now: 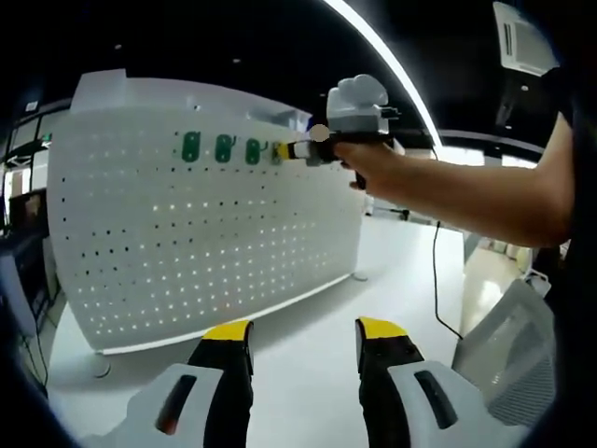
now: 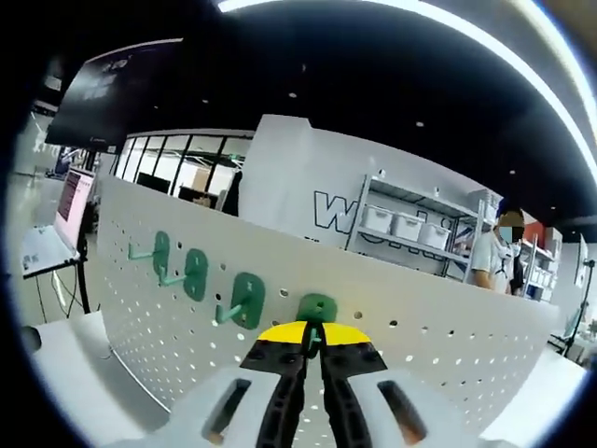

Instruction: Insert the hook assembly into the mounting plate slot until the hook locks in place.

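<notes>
In the right gripper view, the right gripper [image 2: 313, 343] with its yellow-tipped black jaws is pressed up to the white perforated pegboard panel [image 2: 448, 327], and its jaws are clamped together on the fourth green plastic hook [image 2: 317, 313]. That hook's oval backplate lies flat against the panel near its top edge, at the right end of a row. Its arm runs out from the board toward the camera, so its long axis lies along the jaws; the jaw tips hide most of the arm, and I cannot tell whether the plate is fully seated in the holes. To its left, three more green hooks [image 2: 195, 273] sit on the same row, well spaced, each with a slim arm jutting out from the board and bending up at the tip. Behind the panel stand a metal shelf with white bins [image 2: 403, 229] and a person [image 2: 492, 259].

In the left gripper view, the left gripper [image 1: 303, 334] hangs low above the white tabletop [image 1: 308, 373], well apart from the board, its jaws apart with nothing between them. The pegboard panel stands upright across the table, and the green backplates show small along its upper row. A bare forearm and hand [image 1: 373, 168] reach in from the right, holding the other gripper against the row's right end, where the fourth hook is too small and crowded to make out.
</notes>
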